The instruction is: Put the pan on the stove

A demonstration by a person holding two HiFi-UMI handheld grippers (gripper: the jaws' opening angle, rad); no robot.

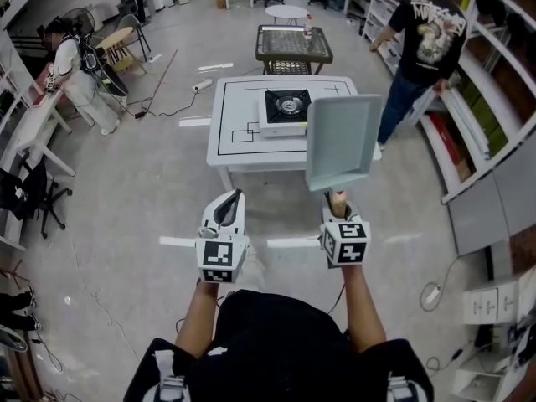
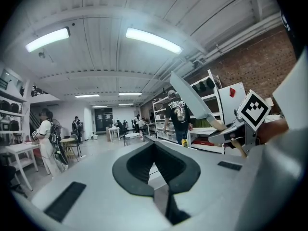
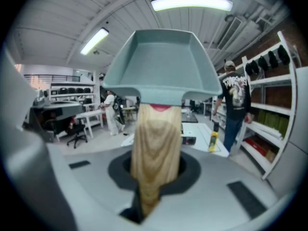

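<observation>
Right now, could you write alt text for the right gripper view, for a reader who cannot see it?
The right claw is shut on the wooden handle of a square pale-green pan, raised before the camera. Behind it are a white table, a yellow bottle and a person in a black T-shirt beside shelves.

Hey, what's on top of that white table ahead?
A gas stove sits on the white table. The pan, held by the right gripper, hides the table's right part in the head view; the right gripper view shows a yellow bottle there.
</observation>
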